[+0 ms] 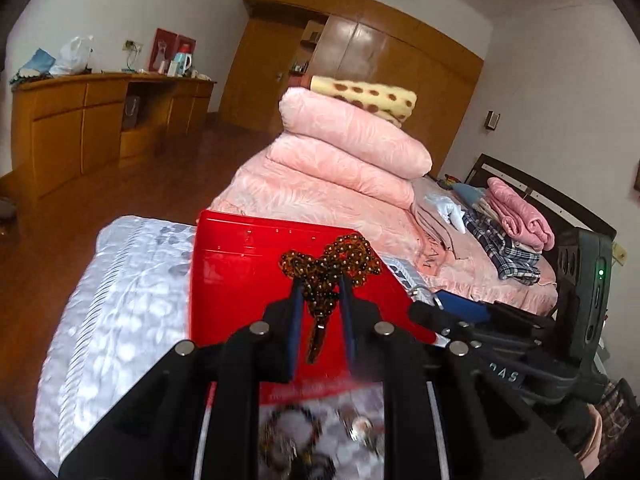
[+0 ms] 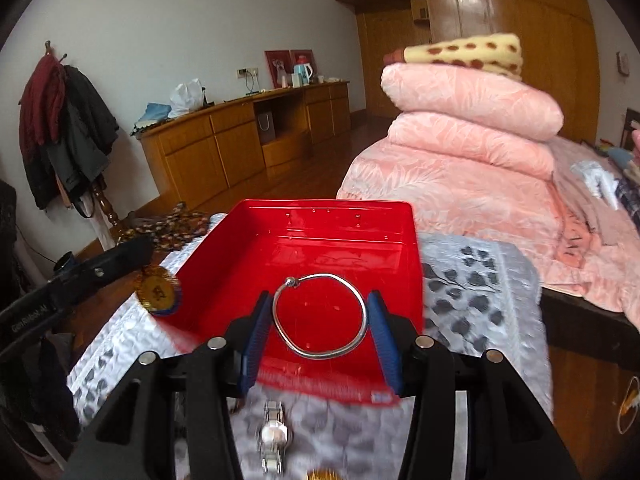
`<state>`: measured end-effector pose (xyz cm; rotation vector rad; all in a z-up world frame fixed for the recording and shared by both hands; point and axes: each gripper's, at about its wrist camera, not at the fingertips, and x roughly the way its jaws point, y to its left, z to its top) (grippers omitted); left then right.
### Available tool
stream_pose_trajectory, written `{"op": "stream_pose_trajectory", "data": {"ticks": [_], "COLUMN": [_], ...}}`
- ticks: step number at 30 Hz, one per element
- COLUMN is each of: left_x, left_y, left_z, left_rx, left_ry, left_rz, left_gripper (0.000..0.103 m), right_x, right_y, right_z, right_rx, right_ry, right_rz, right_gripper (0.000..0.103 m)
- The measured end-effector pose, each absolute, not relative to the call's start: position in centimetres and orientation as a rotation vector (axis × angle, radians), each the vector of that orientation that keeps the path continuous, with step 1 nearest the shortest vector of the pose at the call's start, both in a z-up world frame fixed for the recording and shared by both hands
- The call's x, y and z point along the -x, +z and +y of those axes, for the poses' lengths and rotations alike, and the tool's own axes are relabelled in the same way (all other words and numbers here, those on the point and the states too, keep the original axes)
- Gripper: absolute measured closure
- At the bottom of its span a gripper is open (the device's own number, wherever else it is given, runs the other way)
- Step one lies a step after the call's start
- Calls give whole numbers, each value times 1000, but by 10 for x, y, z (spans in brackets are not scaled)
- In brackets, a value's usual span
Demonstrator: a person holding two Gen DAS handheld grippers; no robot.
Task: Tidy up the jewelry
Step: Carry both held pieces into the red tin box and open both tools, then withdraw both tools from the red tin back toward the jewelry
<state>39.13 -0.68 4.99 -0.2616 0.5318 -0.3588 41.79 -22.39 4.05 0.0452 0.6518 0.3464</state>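
Bedroom setup, patterned cloth under a red tray. Left hand-held gripper pinches a beaded necklace above it; right hand-held gripper seems to clasp a silver bangle over it. Dangling beads might snag the rim.

right gripper: blue pads either side of a silver bangle, pressing its rim; bangle held flat above the tray
bangle: open ring with a small ball end at upper left
red tray: plastic, sits on a grey-white patterned cloth, inside looks bare
left gripper: black, enters from left edge, over the tray's left side; gold medallion hangs just below it; its grip is hidden
beaded strands: brownish, behind left gripper, blurred, probably necklaces
watch: silver, on cloth near bottom edge, blurred
bed: pink quilts stacked behind tray
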Motion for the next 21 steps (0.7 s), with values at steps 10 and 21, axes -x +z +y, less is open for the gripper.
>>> {"op": "stream_pose_trajectory", "data": {"ticks": [10, 21], "left_x": [-449, -435], "left_y": [5, 14], "left_z": [-14, -1], "left_rx": [221, 231], "left_ry": [-321, -292], "left_rz": [670, 644], "left_gripper": [85, 76], "right_x": [-457, -447], "right_y": [6, 14], "right_z": [-213, -223], "right_rx": [-36, -71], "right_ry": [349, 331], "right_rz": [745, 714], "right_gripper": [54, 43]}}
